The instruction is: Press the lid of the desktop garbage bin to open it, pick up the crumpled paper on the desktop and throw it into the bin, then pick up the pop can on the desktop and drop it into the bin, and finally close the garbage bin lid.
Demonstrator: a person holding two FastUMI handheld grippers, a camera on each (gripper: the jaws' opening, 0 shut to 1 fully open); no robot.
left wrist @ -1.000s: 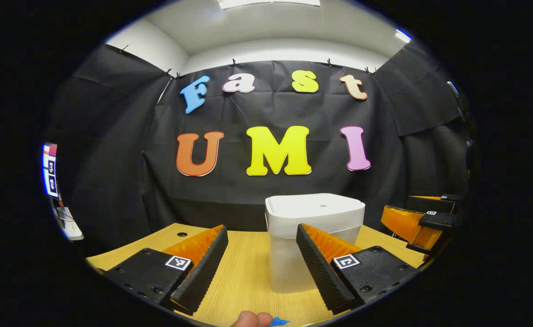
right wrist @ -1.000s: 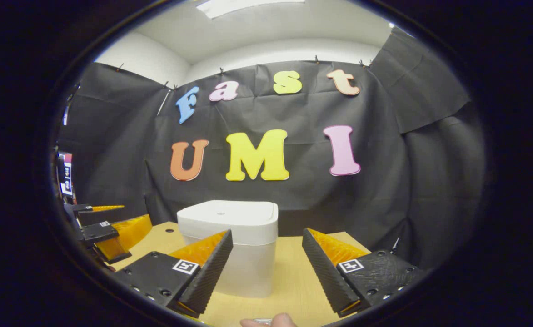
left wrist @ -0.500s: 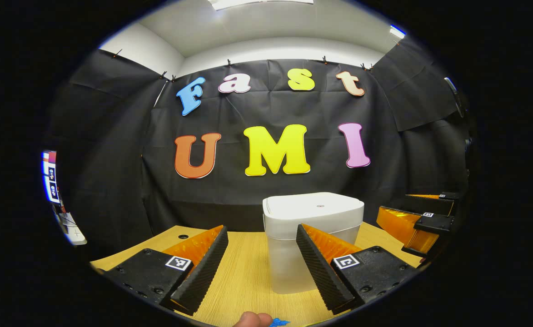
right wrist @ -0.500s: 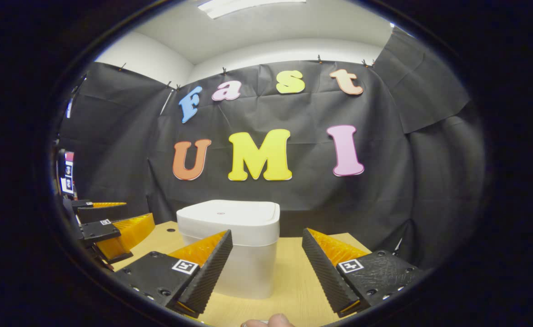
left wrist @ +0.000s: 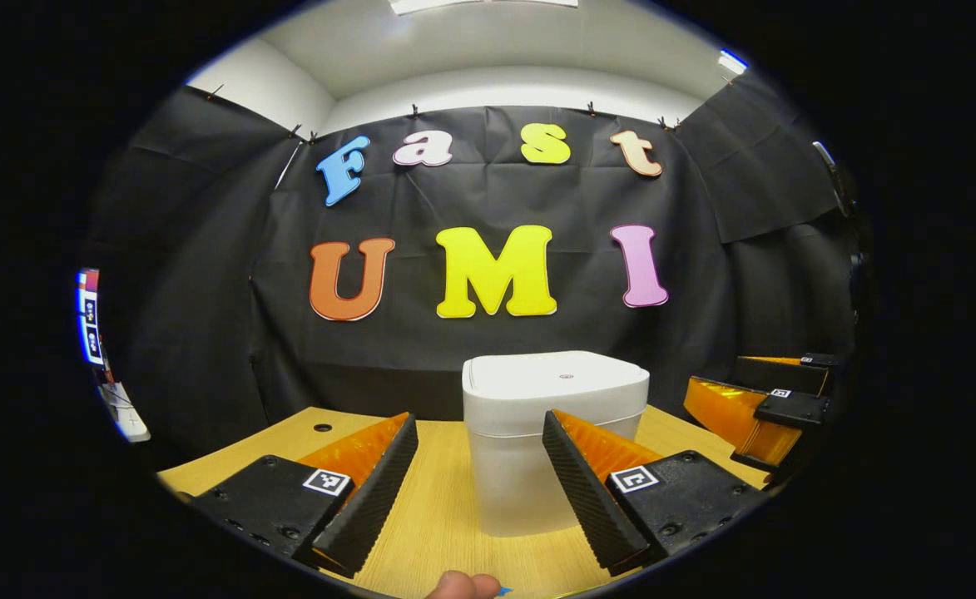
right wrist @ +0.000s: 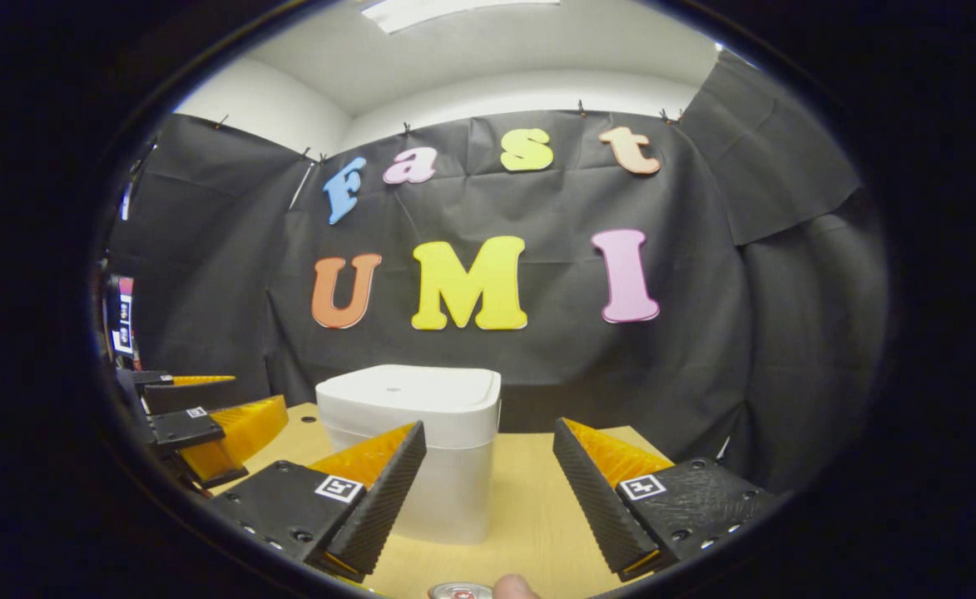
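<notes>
One white desktop garbage bin (left wrist: 556, 441) stood on the light wooden desktop (left wrist: 442, 507), its lid (left wrist: 556, 379) down flat and closed, with the black cloth wall behind it. In the left gripper view the left gripper (left wrist: 479, 491) was held low over the near part of the desk with its two fingers spread wide and nothing between them; the bin stood ahead of it, partly behind the right-hand finger. The right gripper (left wrist: 766, 399) showed at that view's right edge, beside the bin and apart from it, also spread wide. In the right gripper view the right gripper (right wrist: 489, 499) likewise had its two fingers wide apart and empty, and the one bin (right wrist: 411, 449) stood ahead, partly behind the left-hand finger, with the left gripper (right wrist: 196, 420) at the left edge. One pop can (right wrist: 460, 591) showed only as a metal top at the bottom edge of the right gripper view, just beside a fingertip (right wrist: 512, 587) of the person. At the bottom edge of the left gripper view another fingertip (left wrist: 461, 585) touched a small blue scrap (left wrist: 504, 591), too little of it visible to identify. One round hole (left wrist: 322, 428) marked the desk's far left corner.
</notes>
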